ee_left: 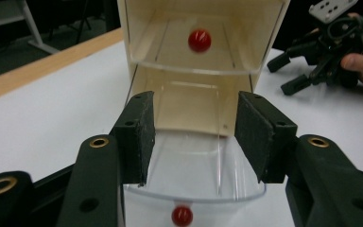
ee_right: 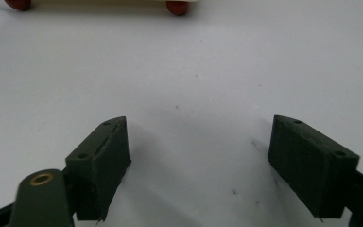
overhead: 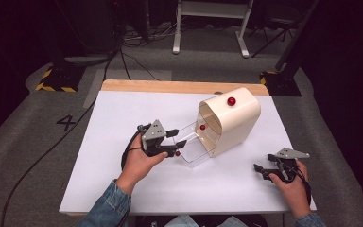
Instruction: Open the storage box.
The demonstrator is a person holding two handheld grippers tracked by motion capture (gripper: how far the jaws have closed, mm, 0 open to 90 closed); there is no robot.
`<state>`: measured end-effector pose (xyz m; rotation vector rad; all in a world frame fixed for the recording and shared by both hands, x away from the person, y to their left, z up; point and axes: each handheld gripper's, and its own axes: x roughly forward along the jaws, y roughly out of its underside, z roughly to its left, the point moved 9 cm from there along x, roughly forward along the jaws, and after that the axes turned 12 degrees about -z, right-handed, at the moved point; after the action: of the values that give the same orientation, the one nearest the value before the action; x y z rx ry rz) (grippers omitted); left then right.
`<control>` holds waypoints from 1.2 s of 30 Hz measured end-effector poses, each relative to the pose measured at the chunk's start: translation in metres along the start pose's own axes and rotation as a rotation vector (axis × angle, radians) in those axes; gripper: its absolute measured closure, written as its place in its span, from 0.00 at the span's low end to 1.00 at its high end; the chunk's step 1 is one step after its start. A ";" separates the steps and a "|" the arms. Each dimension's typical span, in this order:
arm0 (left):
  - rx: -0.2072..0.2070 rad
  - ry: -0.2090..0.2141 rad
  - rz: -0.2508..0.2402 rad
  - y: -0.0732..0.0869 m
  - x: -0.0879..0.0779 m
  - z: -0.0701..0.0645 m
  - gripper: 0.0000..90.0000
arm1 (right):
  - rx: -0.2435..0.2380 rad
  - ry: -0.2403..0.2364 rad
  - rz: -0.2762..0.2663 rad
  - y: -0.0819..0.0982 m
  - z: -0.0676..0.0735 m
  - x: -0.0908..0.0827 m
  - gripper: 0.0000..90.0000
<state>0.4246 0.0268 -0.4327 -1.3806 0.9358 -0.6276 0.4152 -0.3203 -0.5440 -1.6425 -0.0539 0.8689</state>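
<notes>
- High view: a cream cabinet [overhead: 234,118] stands right of centre on the white desk [overhead: 123,198]. Its clear lower drawer [overhead: 194,144] is pulled out toward the near left. The left tongs [overhead: 177,138] sit at the drawer's front. The right tongs [overhead: 261,170] rest near the desk's near right corner, well apart from the cabinet.
- Left gripper view: the left tongs stand wide open, one pad either side of the clear drawer, holding nothing. The drawer's red knob [ee_left: 181,215] lies low between them, and an upper drawer [ee_left: 198,56] stays in. To move this drawer well, I judge the pull or push should stay straight along the cabinet's slot.
- Right gripper view: the right tongs gape over bare desk, empty. They could steady the cabinet.
</notes>
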 end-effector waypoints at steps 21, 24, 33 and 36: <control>-0.023 0.058 -0.101 -0.019 0.056 -0.004 0.60 | 0.002 -0.001 0.001 0.000 0.000 0.000 0.24; -0.008 0.056 -0.093 -0.018 0.061 -0.004 0.62 | 0.001 -0.001 0.000 0.000 0.000 0.000 0.24; 0.011 0.039 -0.089 -0.010 0.066 -0.002 0.82 | 0.002 -0.001 0.001 0.000 0.000 0.000 0.24; 0.008 0.040 -0.091 -0.010 0.066 -0.003 0.82 | 0.002 -0.001 0.001 0.000 0.000 0.000 0.24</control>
<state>0.4578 -0.0316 -0.4351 -1.4143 0.9054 -0.7295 0.4151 -0.3202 -0.5440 -1.6404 -0.0531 0.8704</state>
